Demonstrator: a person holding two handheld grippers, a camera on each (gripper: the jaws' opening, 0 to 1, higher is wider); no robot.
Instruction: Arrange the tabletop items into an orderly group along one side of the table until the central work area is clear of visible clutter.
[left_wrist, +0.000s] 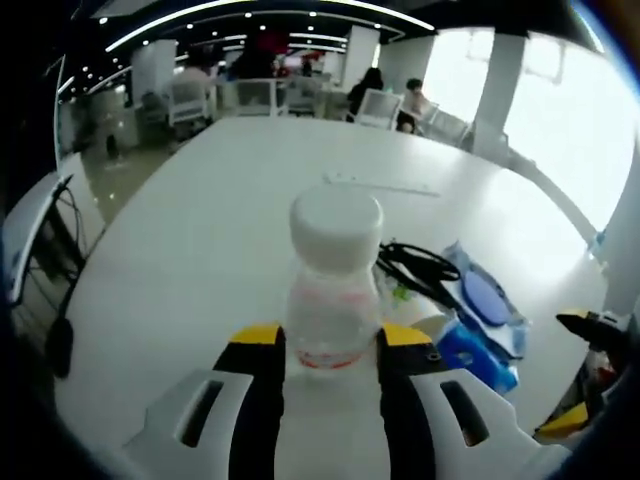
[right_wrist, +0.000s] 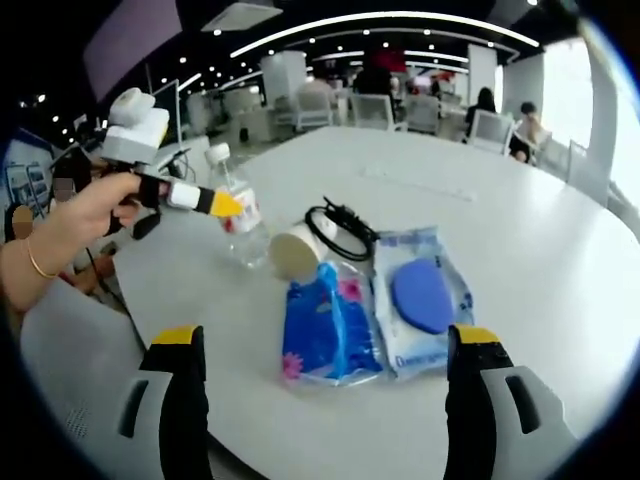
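- Two jaws of left gripper (left_wrist: 331, 362) pinch a clear plastic bottle (left_wrist: 333, 285), upright on the white table (left_wrist: 200, 230).
- Right gripper (right_wrist: 327, 370) spread wide, holding nothing.
- Wet-wipes pack (right_wrist: 420, 297), blue tissue pack (right_wrist: 327, 325), paper cup (right_wrist: 298, 250) and black cable (right_wrist: 340, 228) cluster at the bottle's 3 o'clock.

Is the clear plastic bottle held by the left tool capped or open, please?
Capped: the bottle, upright between the left tool jaws, wears its white cap.

Large open office hall, wide white glossy counter (left_wrist: 230, 200), long curved ceiling light strips (right_wrist: 380, 20) overhead, white square pillars (left_wrist: 360, 55) at the far side, white-framed chairs (right_wrist: 495, 125) with seated people, bright daylight windows (left_wrist: 570, 110) on the right
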